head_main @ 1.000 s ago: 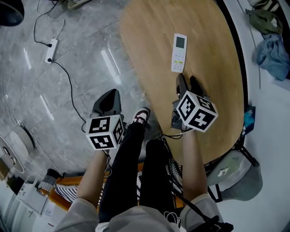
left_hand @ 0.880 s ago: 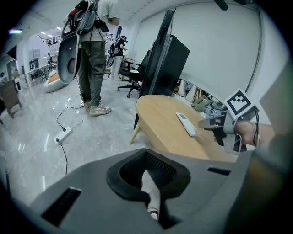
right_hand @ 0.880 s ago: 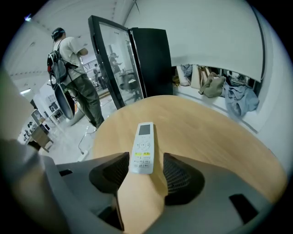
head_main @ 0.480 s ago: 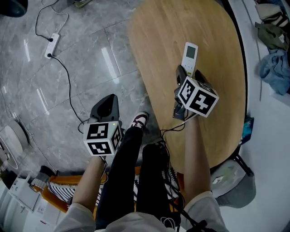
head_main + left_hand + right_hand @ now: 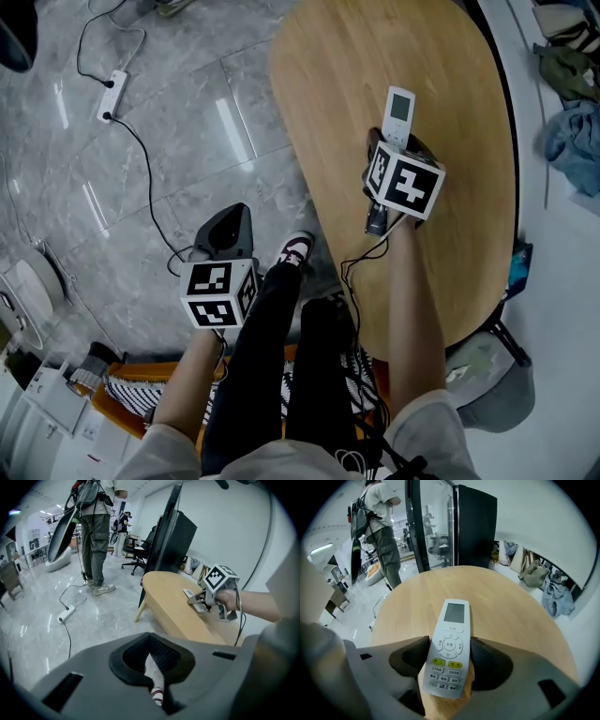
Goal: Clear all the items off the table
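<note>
A white remote control (image 5: 400, 105) (image 5: 449, 648) lies on the oval wooden table (image 5: 459, 206) (image 5: 501, 602), screen end pointing away from me. My right gripper (image 5: 394, 141) (image 5: 449, 657) is tipped down over its button end. Its jaws have just been opening and now stand open, one black pad on each side of the remote, which still rests on the wood. The left gripper view shows that gripper (image 5: 199, 600) low at the remote (image 5: 190, 594). My left gripper (image 5: 227, 223) (image 5: 152, 660) hangs over the floor left of the table, shut and empty.
A power strip (image 5: 112, 98) and its cable lie on the grey tiled floor. My shoe (image 5: 295, 248) is near the table's edge. Clothes (image 5: 572, 131) are piled at the right. A chair (image 5: 487, 370) stands below the table. A person (image 5: 96, 536) stands by a black screen (image 5: 171, 536).
My right gripper has gone forward and down over the table, from short of the remote to astride its near end. The left gripper has barely moved.
</note>
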